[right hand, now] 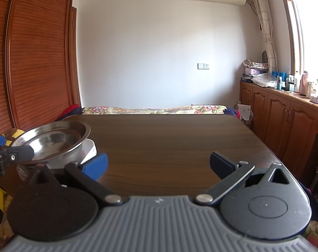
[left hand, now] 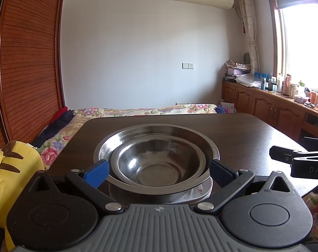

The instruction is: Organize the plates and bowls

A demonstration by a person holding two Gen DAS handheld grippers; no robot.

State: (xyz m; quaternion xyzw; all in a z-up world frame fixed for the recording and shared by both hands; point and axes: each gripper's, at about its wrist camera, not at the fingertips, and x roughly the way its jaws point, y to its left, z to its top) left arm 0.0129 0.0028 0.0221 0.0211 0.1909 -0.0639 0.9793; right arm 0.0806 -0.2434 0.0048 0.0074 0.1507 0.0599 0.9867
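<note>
Left wrist view first: the left gripper [left hand: 159, 173] sits spread wide, its blue pads either side of the metal stack and clamped on nothing as far as I can tell. A small steel bowl [left hand: 159, 163] is nested in a big steel basin [left hand: 156, 140], and both are perched on a white plate [left hand: 200, 191] peeking out at 5 o'clock. My worry: that steel is slick and the basin overhangs the plate, so a squeeze on one rim could tip the lot or send the inner bowl skating. The dark wood table [left hand: 242, 134] looks smooth, so things could slide easily. A yellow plush toy [left hand: 14, 168] sits at 9 o'clock, off the table.

Right wrist view: the right gripper [right hand: 159, 166] is wide open too, over bare table, holding nothing. The stack sits at 10 o'clock near the table's left edge, so a nudge could push it off. Bedroom behind: a floral bed [right hand: 154, 109], a slatted wardrobe [right hand: 37, 63], cabinets [right hand: 284, 113] under a bright window.
</note>
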